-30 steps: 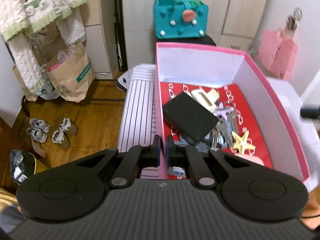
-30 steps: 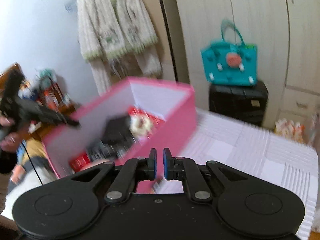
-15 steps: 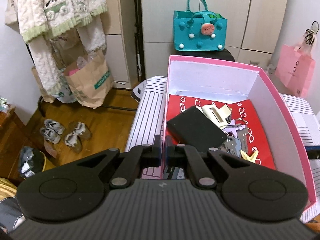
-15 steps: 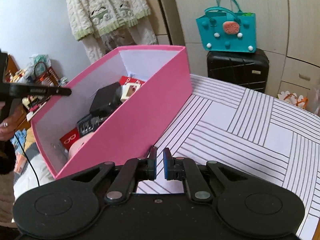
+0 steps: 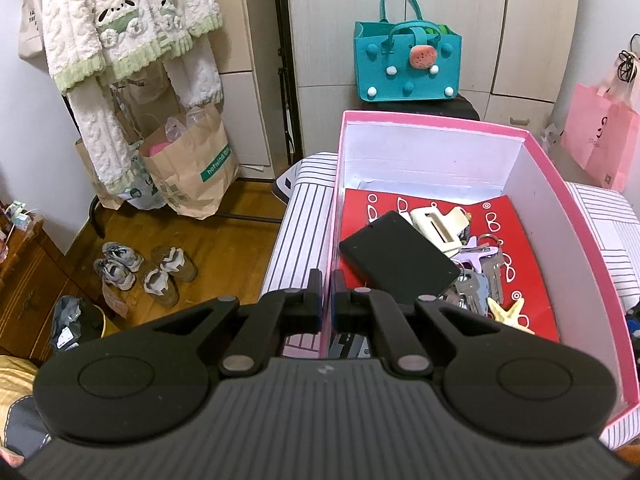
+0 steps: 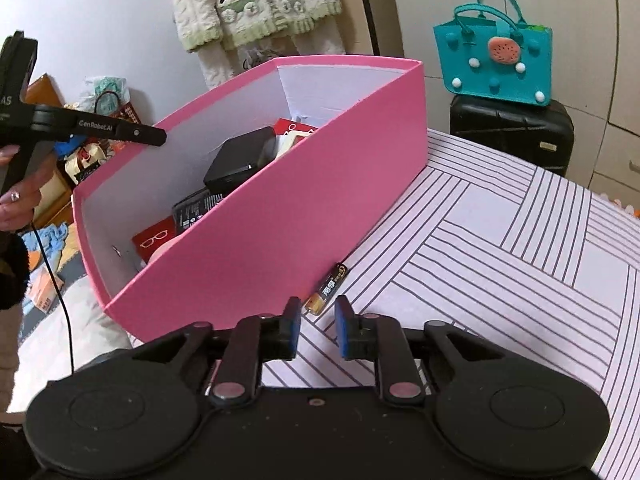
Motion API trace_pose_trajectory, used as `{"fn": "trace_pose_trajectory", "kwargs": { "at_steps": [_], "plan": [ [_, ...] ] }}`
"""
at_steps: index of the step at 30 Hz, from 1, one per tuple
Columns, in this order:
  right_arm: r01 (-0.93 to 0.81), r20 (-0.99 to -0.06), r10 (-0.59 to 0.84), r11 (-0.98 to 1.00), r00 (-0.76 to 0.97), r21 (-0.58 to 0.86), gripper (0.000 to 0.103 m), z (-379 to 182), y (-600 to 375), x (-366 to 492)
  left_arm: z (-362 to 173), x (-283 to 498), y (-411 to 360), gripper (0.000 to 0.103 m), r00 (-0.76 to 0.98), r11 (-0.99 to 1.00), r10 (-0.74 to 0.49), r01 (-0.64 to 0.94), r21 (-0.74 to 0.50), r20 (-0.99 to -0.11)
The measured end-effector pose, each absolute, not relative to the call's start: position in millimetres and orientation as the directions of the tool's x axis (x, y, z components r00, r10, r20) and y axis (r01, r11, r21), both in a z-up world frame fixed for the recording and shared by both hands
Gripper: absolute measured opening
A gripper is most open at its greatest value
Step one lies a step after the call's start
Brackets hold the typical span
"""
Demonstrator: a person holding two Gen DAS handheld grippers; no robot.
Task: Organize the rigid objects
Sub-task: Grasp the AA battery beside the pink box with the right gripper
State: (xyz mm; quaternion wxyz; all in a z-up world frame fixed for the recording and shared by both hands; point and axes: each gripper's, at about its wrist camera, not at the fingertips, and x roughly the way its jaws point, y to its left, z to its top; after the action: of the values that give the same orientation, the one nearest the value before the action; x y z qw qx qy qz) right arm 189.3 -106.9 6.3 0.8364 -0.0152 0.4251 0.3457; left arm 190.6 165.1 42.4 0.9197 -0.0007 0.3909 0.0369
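A pink box (image 5: 576, 216) stands on the striped cloth (image 6: 520, 264). It holds a black slab (image 5: 400, 256), a cream clip (image 5: 436, 220), keys (image 5: 480, 276) and a yellow star-shaped clip (image 5: 510, 312). My left gripper (image 5: 327, 292) is shut on the box's left wall, which runs between its fingers. In the right wrist view the left gripper (image 6: 162, 138) reaches the box's rim from the left, held by a hand. A small battery (image 6: 328, 286) lies on the cloth against the box's outer wall. My right gripper (image 6: 316, 320) is opening just behind the battery's near end, its pads not touching it.
A teal felt bag (image 5: 408, 64) sits on a black suitcase (image 6: 512, 132) behind the bed. A pink paper bag (image 5: 600, 136) hangs at the right. Brown paper bags (image 5: 192, 164), shoes (image 5: 144, 272) and a hanging cardigan (image 5: 128, 20) are on the left over the wood floor.
My right gripper has sunk toward the cloth and its jaws have spread apart; the battery beside the box has come into view. The left gripper keeps its hold on the box wall.
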Motion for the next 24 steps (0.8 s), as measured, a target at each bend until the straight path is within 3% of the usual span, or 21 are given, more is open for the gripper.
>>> {"fn": "trace_pose_trajectory", "kwargs": {
  "at_steps": [12,24],
  "plan": [
    [-0.606,-0.717,0.528,0.774,0.454,0.186,0.035,4.7,-93.3,179.4,43.5,187.2,164.9,0.002,0.675,0.998,0.053,-0.011,0.062,-0.736],
    [-0.595,-0.719,0.487,0.793,0.496,0.127,0.037,1.5,-83.1,174.2,42.9,191.0,175.9,0.003,0.631,0.996,-0.036,0.089,0.026,-0.775]
  ]
}}
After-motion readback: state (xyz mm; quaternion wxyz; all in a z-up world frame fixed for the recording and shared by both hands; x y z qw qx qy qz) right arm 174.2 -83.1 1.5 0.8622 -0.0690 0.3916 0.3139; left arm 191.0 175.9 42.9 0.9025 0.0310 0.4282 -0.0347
